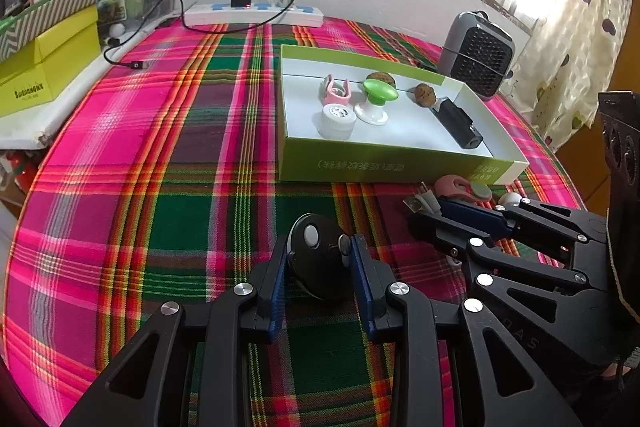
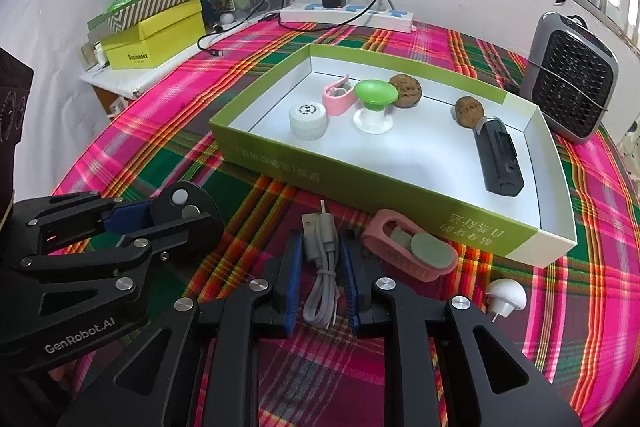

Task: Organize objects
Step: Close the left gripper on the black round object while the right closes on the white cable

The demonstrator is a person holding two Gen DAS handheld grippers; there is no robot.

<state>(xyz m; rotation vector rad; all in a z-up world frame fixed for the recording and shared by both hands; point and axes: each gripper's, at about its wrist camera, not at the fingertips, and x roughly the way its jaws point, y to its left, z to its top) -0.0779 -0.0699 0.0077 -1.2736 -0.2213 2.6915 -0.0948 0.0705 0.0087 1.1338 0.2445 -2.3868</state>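
A green-walled white tray (image 1: 384, 163) (image 2: 416, 203) lies on the plaid table and holds a white jar (image 1: 337, 121) (image 2: 308, 120), a pink clip (image 2: 338, 95), a green-topped knob (image 1: 376, 99) (image 2: 374, 103), two walnuts (image 2: 405, 90) and a black device (image 1: 460, 125) (image 2: 500, 159). My left gripper (image 1: 319, 257) has its pads against both sides of a round black remote (image 1: 318, 259) (image 2: 186, 213) on the cloth. My right gripper (image 2: 322, 255) straddles a coiled white USB cable (image 2: 322, 267) with small gaps at the pads; it also shows in the left wrist view (image 1: 430, 215).
A pink and green clip (image 2: 408, 251) and a white mushroom-shaped plug (image 2: 506, 297) lie right of the cable. A grey fan heater (image 2: 570, 75) stands at the far right. A power strip with charger (image 2: 344, 9) and stacked boxes (image 2: 152, 35) sit at the back.
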